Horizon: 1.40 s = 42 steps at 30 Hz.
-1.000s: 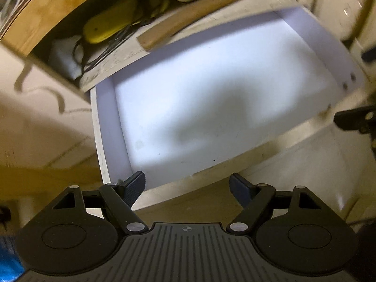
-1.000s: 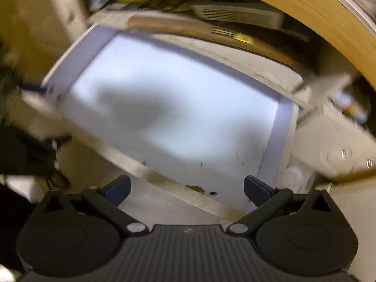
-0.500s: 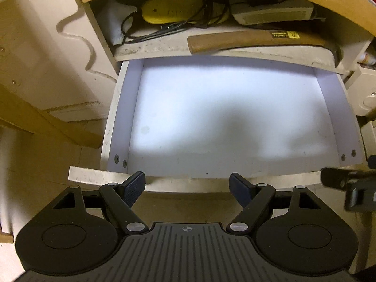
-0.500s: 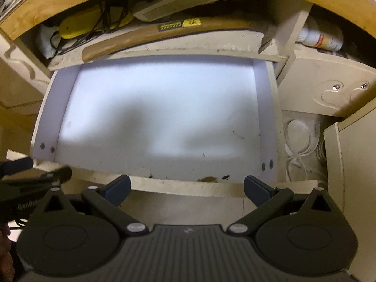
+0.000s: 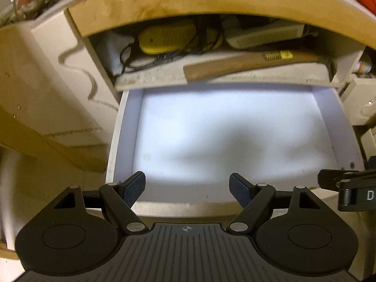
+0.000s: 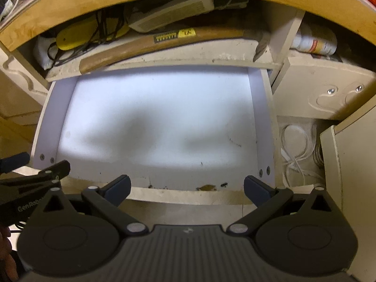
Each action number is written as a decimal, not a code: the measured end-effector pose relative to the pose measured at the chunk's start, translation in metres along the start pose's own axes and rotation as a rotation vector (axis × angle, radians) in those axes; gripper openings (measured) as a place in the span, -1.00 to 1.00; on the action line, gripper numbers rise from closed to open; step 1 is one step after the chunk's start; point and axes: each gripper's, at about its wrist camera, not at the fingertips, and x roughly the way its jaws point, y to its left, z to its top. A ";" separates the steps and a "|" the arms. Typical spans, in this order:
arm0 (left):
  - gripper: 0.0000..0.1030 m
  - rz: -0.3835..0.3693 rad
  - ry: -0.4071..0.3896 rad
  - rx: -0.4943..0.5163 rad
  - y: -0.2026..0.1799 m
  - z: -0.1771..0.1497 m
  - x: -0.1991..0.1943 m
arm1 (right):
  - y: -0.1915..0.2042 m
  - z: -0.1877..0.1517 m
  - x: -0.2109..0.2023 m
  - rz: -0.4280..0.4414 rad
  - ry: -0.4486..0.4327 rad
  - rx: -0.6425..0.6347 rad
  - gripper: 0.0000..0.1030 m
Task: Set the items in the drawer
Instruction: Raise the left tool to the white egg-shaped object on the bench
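Note:
A white drawer [image 5: 124,131] [image 6: 262,122] stands pulled out below a shelf, its bright floor bare apart from a few dark specks near the front. My left gripper [image 5: 187,188] is open over the drawer's front edge, nothing between its fingers. My right gripper [image 6: 186,188] is open too, at the front edge and empty. The right gripper's tip [image 5: 345,183] shows at the right rim of the left wrist view; the left gripper's tip [image 6: 37,176] shows at the left of the right wrist view. On the shelf above lie a wooden-handled hammer [image 5: 246,67] [image 6: 159,43] and a yellow device [image 5: 168,37] [image 6: 91,31] with black cables.
A beige grilled box [image 6: 174,14] sits behind the hammer. A wooden tabletop edge [image 5: 188,2] overhangs the shelf. A white bottle [image 6: 315,42] lies in the right compartment, white cord [image 6: 296,150] coiled below it. A carved cabinet panel [image 5: 54,89] flanks the drawer's left.
Both views swung from tilted and blurred to square-on with the drawer. Both grippers moved slightly closer to the shelf over the last half second and stayed open.

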 end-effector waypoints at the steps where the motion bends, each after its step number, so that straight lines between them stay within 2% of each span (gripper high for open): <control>1: 0.52 -0.001 -0.014 -0.002 0.000 0.002 -0.002 | 0.000 0.001 -0.003 -0.003 -0.018 0.000 0.99; 5: 0.52 0.002 -0.073 -0.007 -0.003 0.010 -0.011 | 0.001 0.007 -0.016 -0.023 -0.100 -0.003 0.99; 9: 0.52 0.012 -0.148 -0.005 -0.005 0.019 -0.022 | 0.002 0.014 -0.035 -0.049 -0.218 -0.022 0.99; 17: 0.53 0.001 -0.351 0.012 -0.010 0.037 -0.058 | 0.003 0.024 -0.076 -0.078 -0.473 -0.055 0.99; 23: 0.53 -0.010 -0.506 0.027 -0.012 0.046 -0.083 | 0.003 0.026 -0.096 -0.070 -0.591 -0.068 0.99; 38: 0.53 -0.078 -0.715 0.005 -0.009 0.056 -0.118 | 0.005 0.018 -0.140 -0.095 -0.871 -0.100 0.99; 42: 0.53 -0.086 -0.737 -0.007 -0.008 0.057 -0.123 | 0.006 0.017 -0.147 -0.098 -0.907 -0.106 0.99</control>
